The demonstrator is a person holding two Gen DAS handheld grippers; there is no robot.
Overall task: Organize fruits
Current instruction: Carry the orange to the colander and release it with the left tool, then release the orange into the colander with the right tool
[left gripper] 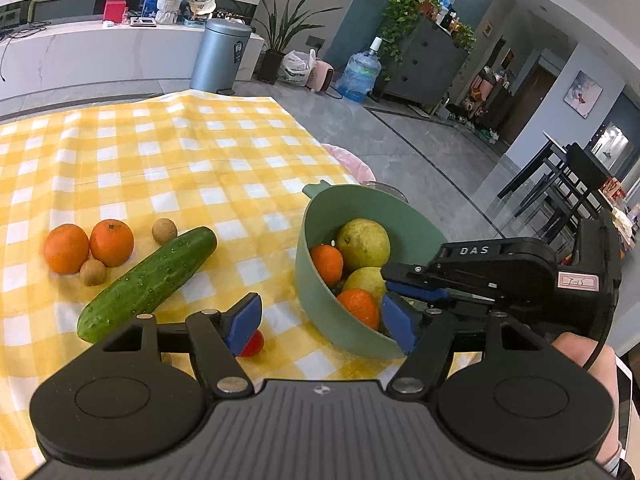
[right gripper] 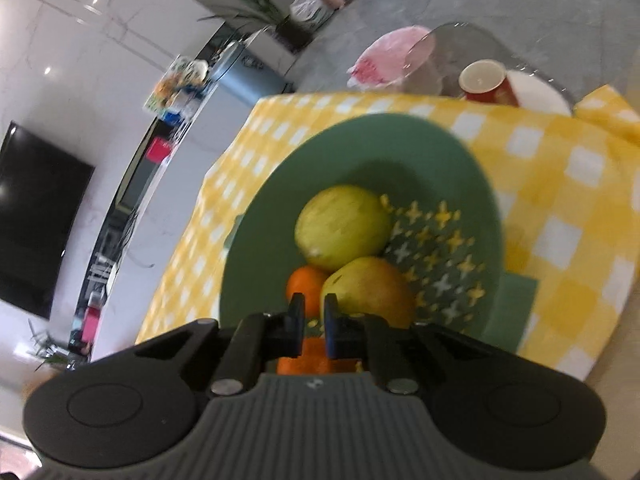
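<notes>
Four fruits already lie inside the sage-green plastic colander bowl (left gripper: 320,280): two yellow-green pears (left gripper: 363,245) and two oranges (left gripper: 327,264), one orange half hidden at the near wall. By that count I judge the sorting roughly half done. Left out on the yellow-and-white checked tablecloth (left gripper: 180,152) are two more round oranges (left gripper: 111,242), two small brown kiwi-like fruits (left gripper: 164,230), a long bumpy green cucumber (left gripper: 147,283) lying slantwise, and a small red fruit (left gripper: 253,344) partly hidden behind a finger of the near tool.

The left gripper (left gripper: 320,322) hangs low over the cloth, its blue pads spread wide with nothing between them; the red fruit sits just by its left pad and the bowl's wall by the right one. The right gripper (right gripper: 313,322) is poised above the bowl's rim, pointing down at the pears; its fingers stand close together with only a narrow slit, and no fruit is clamped in them, though the wrist view is smeared by blur.

Whether the cucumber belongs with the fruit is unclear; I would expect the red fruit to go in next, being nearest the spread fingers
</notes>
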